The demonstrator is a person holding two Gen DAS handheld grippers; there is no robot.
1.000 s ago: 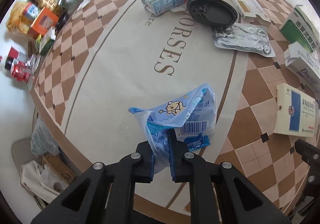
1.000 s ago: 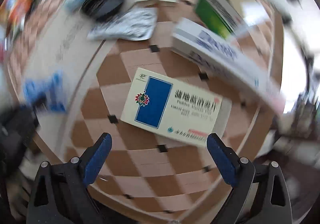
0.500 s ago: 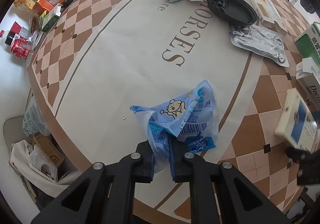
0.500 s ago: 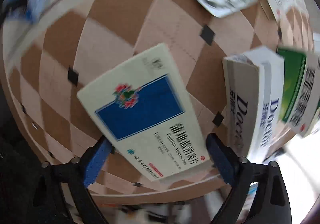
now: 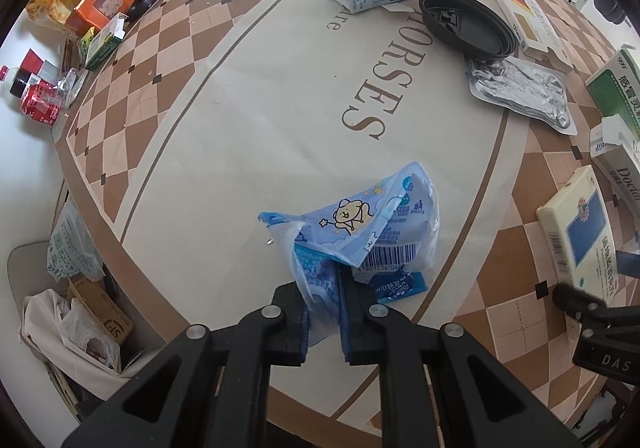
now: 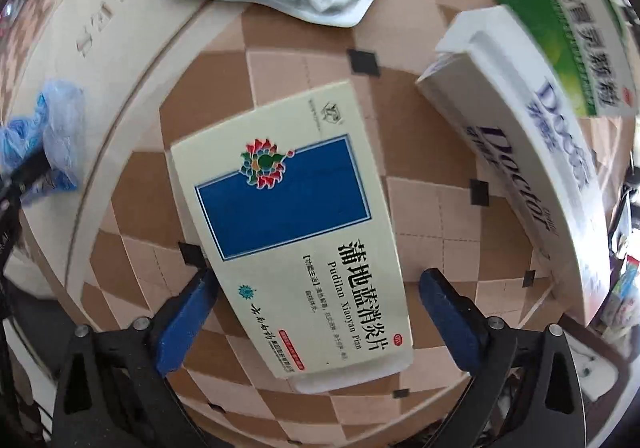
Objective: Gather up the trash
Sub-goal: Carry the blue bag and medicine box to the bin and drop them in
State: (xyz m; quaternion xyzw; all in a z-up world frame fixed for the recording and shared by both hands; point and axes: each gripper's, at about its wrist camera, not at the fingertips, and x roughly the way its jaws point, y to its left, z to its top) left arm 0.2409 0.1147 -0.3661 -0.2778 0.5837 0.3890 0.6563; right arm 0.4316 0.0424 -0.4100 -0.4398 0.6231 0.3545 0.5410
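Left wrist view: my left gripper [image 5: 323,302] pinches the blue wrapper [image 5: 362,236] above the table [image 5: 240,151]. Right gripper [image 6: 316,304] gapes around the medicine box [image 6: 292,224], unclosed. Step: box pickup. Next, I judge: close squarely, lift, find a bin.

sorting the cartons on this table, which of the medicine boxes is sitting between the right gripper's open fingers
The cream box with the blue rectangle, lying flat between the right gripper's open fingers. The white Doctor box and the green box lie farther off, to its right.
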